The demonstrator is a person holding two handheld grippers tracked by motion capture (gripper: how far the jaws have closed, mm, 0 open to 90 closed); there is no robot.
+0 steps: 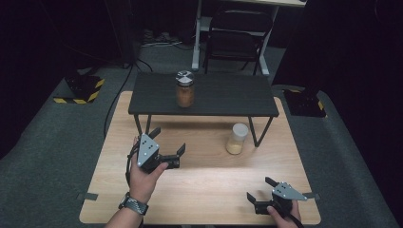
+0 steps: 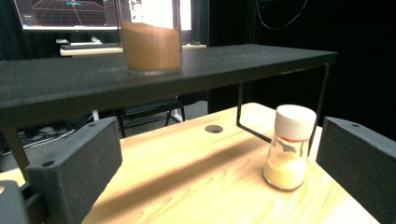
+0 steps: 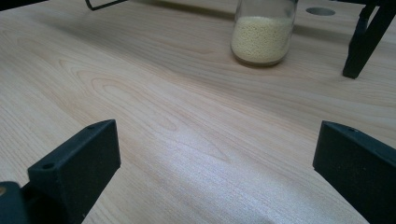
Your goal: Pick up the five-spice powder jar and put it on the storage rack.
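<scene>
Black shelf (image 1: 223,95) stands over pale jar (image 1: 236,138).

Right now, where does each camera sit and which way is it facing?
High view: above the person's side, looking forward and down on the table; both hands, left tongs and right tongs show.
Left gripper view: rides the left tongs, facing the shelf; own jaws show.
Right gripper view: low over the table; own jaws show.
All three share the pale jar.
</scene>
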